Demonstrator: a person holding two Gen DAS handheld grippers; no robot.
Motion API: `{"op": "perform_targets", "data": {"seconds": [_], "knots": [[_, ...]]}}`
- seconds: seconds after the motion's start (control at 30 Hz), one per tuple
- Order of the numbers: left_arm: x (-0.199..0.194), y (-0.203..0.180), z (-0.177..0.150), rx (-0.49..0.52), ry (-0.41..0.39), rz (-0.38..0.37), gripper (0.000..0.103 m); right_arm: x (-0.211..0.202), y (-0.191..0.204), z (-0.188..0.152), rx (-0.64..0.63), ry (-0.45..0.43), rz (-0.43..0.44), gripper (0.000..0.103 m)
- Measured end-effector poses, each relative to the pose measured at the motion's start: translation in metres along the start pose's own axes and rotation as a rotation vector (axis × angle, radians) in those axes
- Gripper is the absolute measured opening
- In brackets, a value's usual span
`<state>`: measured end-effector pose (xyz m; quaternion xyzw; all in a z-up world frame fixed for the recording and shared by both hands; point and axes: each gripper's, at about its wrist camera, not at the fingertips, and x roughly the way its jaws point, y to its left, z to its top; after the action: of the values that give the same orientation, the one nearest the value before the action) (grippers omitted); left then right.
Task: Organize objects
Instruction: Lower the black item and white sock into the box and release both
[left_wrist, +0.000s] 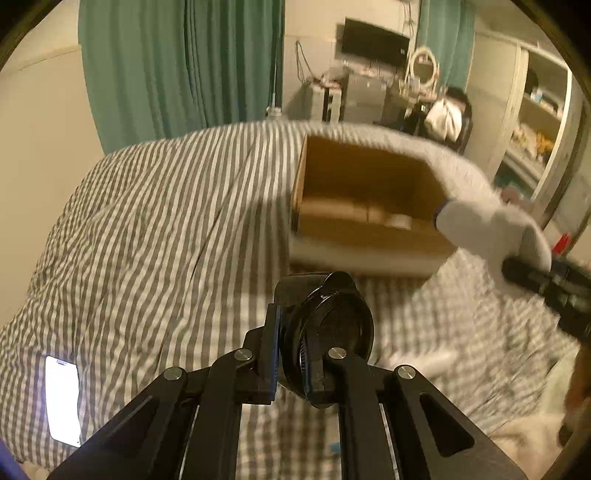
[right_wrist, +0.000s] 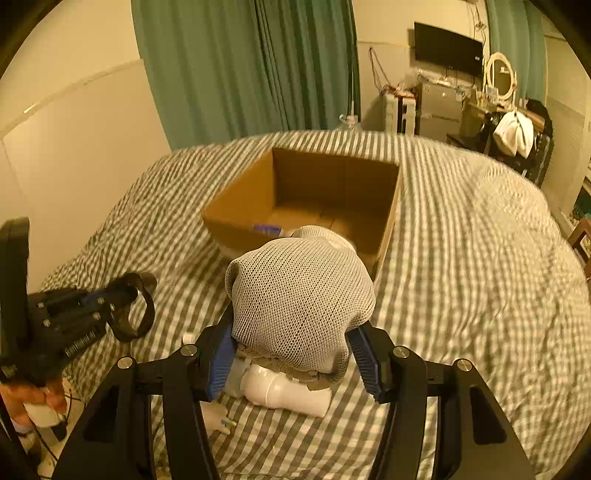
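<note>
My left gripper (left_wrist: 299, 343) is shut on a black round watch-like thing (left_wrist: 332, 317) with a looped band, held above the striped bed. From the right wrist view that gripper (right_wrist: 110, 306) and its black loop (right_wrist: 138, 306) hang at the left. My right gripper (right_wrist: 293, 354) is shut on a grey mesh shoe (right_wrist: 299, 291), its blue pads (right_wrist: 221, 362) pressing both sides. In the left wrist view the shoe (left_wrist: 491, 218) hangs beside the right wall of an open cardboard box (left_wrist: 369, 173), with the right gripper (left_wrist: 532, 273) behind it. The box (right_wrist: 240, 206) holds a few small items.
A striped duvet (left_wrist: 166, 221) covers the bed. On it lie a lit phone (left_wrist: 62, 398) and a white bottle (right_wrist: 288, 387) under the shoe. A hand (right_wrist: 33, 398) holds the left tool. Green curtains (right_wrist: 240, 66), a desk with a monitor (right_wrist: 447, 48) and shelves (left_wrist: 535, 122) stand beyond.
</note>
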<state>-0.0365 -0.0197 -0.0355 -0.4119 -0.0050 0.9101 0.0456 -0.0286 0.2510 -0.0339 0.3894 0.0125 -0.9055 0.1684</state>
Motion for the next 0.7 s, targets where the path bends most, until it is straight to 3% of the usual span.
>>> {"op": "perform_targets", "data": {"seconds": [0.33, 0.53, 0.7], "knots": [[-0.017, -0.006, 0.104, 0.004, -0.077, -0.083, 0.01, -0.041, -0.001, 0.087, -0.019, -0.117, -0.018, 0.056], [0.01, -0.011, 0.15, 0.048, -0.082, -0.074, 0.01, -0.025, 0.002, 0.144, -0.025, -0.147, 0.0, 0.056], [0.049, -0.02, 0.165, 0.091, -0.066, -0.043, 0.01, 0.007, -0.002, 0.17, -0.023, -0.14, 0.003, 0.056]]}}
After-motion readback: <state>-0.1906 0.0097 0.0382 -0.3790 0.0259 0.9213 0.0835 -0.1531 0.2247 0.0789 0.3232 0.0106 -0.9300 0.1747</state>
